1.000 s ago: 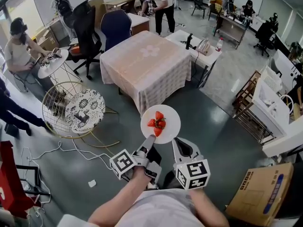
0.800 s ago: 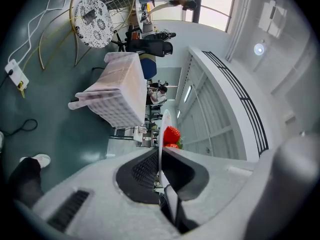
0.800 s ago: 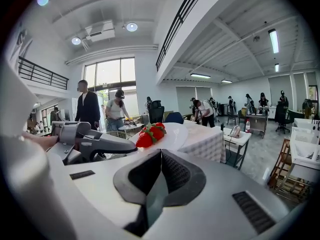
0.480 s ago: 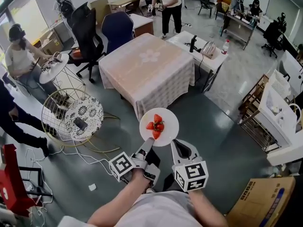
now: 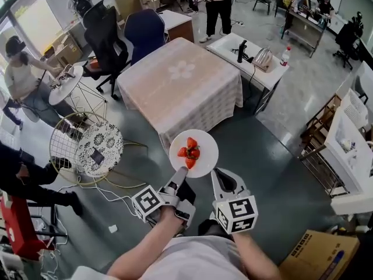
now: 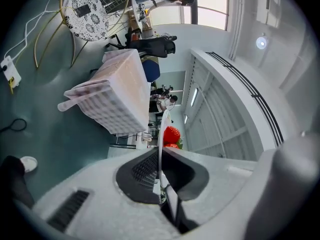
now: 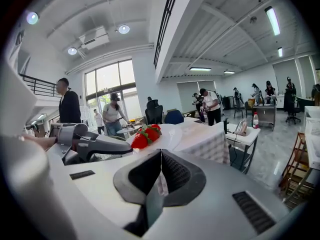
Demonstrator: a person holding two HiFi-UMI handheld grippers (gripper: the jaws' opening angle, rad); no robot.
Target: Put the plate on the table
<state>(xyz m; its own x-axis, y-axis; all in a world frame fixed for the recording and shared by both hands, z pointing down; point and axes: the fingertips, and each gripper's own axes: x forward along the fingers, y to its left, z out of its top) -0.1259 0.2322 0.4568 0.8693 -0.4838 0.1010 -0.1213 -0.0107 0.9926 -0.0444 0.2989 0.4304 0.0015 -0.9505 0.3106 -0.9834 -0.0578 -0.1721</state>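
Note:
A white plate (image 5: 205, 146) carrying several strawberries (image 5: 189, 151) hangs level over the grey floor, short of the cloth-covered square table (image 5: 180, 77). My left gripper (image 5: 181, 178) is shut on the plate's near rim; in the left gripper view that rim (image 6: 160, 129) stands edge-on between the jaws with the strawberries (image 6: 171, 134) beyond. My right gripper (image 5: 220, 177) sits just right of the plate, shut and empty. In the right gripper view the plate (image 7: 169, 134) and strawberries (image 7: 145, 135) lie ahead to the left, before the table (image 7: 207, 136).
A round patterned side table (image 5: 101, 149) in a gold wire frame stands to the left. Office chairs (image 5: 143, 34) and a white desk (image 5: 250, 54) flank the table. A metal rack (image 5: 323, 165) and a cardboard box (image 5: 317, 255) are at right. Several people stand around.
The table has drawn closer and the plate has shifted slightly left with both grippers. A person at the left edge has walked nearer.

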